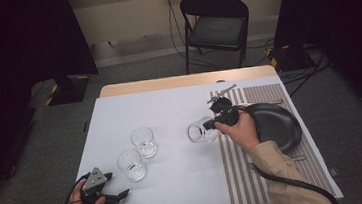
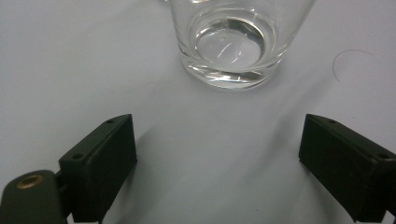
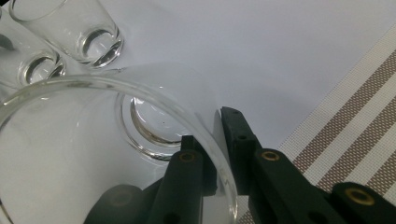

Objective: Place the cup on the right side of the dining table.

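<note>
A clear glass [image 1: 198, 132] hangs tilted on its side just above the white table cover, at the left edge of the striped placemat [image 1: 276, 173]. My right gripper [image 1: 210, 124] is shut on its rim; in the right gripper view one jaw is inside the glass [image 3: 93, 140] and one outside, with the gripper [image 3: 217, 140] pinching the wall. Two more glasses stand upright at centre left, one farther [image 1: 144, 141] and one nearer [image 1: 132, 164]. My left gripper [image 1: 117, 184] rests open near the front left corner, the nearer glass [image 2: 233, 42] just ahead of its wide jaws [image 2: 217, 154].
A black plate [image 1: 276, 123] lies on the placemat behind my right hand. Metal cutlery lies at the mat's far edge [image 1: 221, 93] and near its front [image 1: 295, 159]. A folding chair [image 1: 216, 26] stands beyond the table.
</note>
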`<state>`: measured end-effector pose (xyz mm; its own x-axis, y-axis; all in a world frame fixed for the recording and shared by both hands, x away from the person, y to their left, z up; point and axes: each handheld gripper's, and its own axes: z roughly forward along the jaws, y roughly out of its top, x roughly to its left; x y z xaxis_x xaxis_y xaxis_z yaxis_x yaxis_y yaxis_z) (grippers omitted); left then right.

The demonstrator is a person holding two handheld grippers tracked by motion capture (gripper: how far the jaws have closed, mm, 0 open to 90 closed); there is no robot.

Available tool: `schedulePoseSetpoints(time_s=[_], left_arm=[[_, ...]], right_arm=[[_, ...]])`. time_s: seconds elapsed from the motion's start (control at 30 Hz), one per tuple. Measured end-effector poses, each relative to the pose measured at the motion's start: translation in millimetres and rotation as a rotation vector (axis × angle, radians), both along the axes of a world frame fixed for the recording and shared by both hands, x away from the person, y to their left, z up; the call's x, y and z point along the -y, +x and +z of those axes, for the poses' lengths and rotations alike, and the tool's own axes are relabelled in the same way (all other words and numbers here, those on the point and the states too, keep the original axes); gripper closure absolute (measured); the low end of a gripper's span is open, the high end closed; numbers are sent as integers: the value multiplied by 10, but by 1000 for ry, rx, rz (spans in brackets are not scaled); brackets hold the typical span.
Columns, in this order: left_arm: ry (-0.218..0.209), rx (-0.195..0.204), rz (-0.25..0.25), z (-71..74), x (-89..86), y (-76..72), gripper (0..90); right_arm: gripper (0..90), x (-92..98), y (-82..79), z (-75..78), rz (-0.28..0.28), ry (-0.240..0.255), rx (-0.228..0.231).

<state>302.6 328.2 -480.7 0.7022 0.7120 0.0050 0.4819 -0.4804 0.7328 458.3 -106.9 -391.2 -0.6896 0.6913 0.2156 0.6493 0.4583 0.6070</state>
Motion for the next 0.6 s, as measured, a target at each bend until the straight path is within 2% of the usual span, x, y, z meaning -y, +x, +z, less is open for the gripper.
schedulePoseSetpoints(time_s=[0.6], left_arm=[[1,0,-1,0,-2,1,102]], right_arm=[[855,163,64,4,-40,-14,4]])
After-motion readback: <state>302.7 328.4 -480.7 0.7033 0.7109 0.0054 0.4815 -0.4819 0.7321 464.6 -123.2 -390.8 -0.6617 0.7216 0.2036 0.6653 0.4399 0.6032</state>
